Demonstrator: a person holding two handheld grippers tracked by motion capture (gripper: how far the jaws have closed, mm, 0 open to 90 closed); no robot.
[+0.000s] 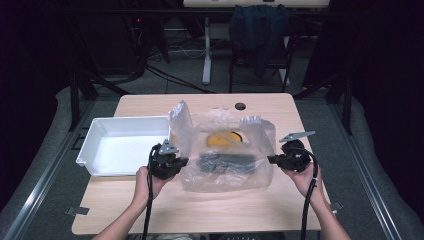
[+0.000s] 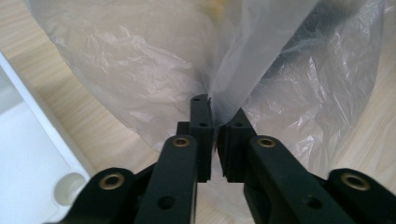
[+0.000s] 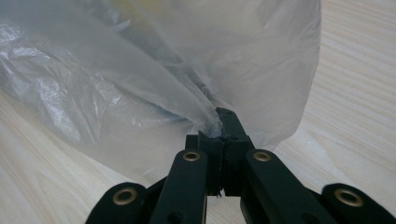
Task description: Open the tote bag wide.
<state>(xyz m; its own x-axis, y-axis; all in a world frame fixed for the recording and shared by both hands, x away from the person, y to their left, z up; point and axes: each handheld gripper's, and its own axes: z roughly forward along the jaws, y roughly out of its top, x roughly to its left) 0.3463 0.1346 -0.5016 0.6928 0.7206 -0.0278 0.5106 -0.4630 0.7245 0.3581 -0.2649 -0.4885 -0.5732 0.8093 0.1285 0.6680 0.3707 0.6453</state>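
The clear plastic bag point(image 1: 225, 155) is held at mid-worktop, pinched shut at each side by left gripper point(image 1: 181, 161) and right gripper point(image 1: 271, 159). Thin film could be torn, or slip free, spilling the yellow disc point(image 1: 224, 139) and dark item point(image 1: 227, 162).

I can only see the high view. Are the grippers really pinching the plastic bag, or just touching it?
Observer: In the left gripper view, the left gripper is shut with a fold of the clear plastic bag pinched between its jaws.
Operator: And the other one?
Observer: In the right gripper view, the right gripper is shut too, on a bunched bit of the bag's edge.
Operator: Is the white bin close to the left one?
Observer: Yes, the white bin has its rounded corner right beside the left gripper, on the wooden table.
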